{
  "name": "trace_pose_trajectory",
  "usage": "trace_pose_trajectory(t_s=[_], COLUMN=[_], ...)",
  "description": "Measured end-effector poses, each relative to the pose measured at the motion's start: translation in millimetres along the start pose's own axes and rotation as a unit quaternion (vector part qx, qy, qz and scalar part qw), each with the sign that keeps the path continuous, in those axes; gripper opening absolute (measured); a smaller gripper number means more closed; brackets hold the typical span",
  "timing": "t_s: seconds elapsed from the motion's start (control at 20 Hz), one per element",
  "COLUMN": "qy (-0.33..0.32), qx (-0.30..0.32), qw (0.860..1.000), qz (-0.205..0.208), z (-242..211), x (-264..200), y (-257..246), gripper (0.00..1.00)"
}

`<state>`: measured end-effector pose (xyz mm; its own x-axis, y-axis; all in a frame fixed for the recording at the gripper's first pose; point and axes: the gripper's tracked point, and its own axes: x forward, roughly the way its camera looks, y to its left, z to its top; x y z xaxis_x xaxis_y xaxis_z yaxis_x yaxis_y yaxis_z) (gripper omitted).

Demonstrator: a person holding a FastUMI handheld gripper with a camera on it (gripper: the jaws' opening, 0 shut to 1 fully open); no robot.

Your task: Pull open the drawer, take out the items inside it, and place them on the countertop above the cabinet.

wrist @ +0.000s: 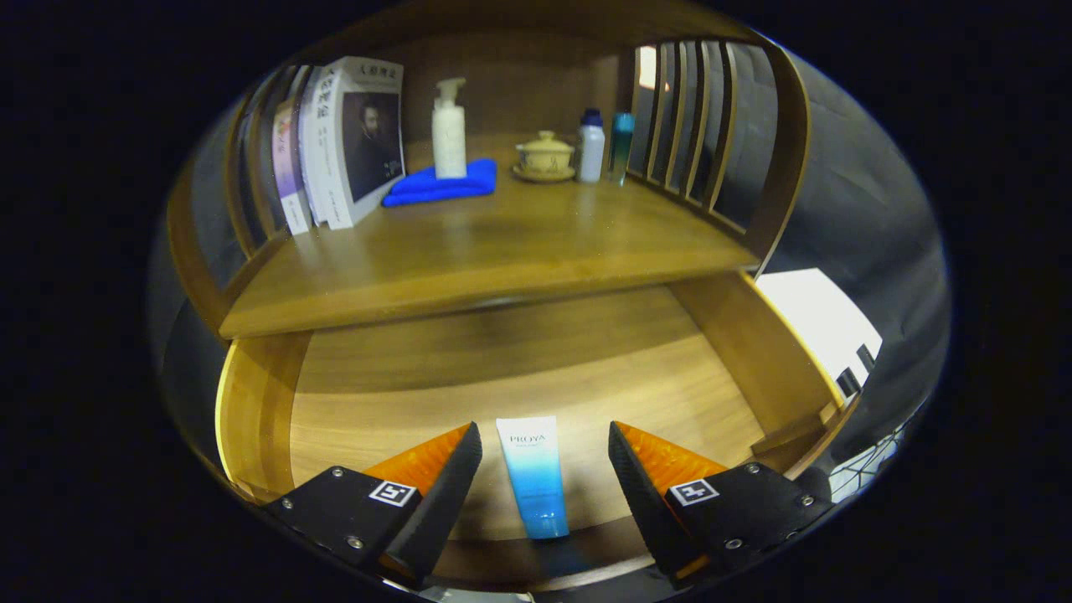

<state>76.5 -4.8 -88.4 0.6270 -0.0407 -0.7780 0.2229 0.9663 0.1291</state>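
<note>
tube (pixel 533 477) in open drawer (pixel 519 377), countertop (pixel 494 251) above

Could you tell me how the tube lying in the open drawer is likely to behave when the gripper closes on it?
The tube lies flat between the open gripper fingers, so it probably won't roll. It looks like soft plastic and may dent when squeezed. Its smooth skin could slip. It seems small and likely light.

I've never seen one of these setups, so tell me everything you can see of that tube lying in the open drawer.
The tube is a soft-looking squeeze tube, white at its flat crimped end and fading to bright blue toward the cap end nearest the camera. It lies flat on the wooden floor of the open drawer, lengthwise between the fingers of the open claw, touching neither.
</note>
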Motion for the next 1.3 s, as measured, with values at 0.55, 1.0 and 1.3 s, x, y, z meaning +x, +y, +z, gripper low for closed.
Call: trace_pose_trajectory(t_s=[0.55,1.0,1.3], qy=[0.117,0.163,0.164], qx=[-0.001,0.020,0.040], qw=[0.993,0.986,0.986], qz=[-0.031,-0.021,-0.006], z=[-31,-48,-49], x=[24,33,36], y=[-8,-7,-1], gripper=[0.95,0.92,0.80])
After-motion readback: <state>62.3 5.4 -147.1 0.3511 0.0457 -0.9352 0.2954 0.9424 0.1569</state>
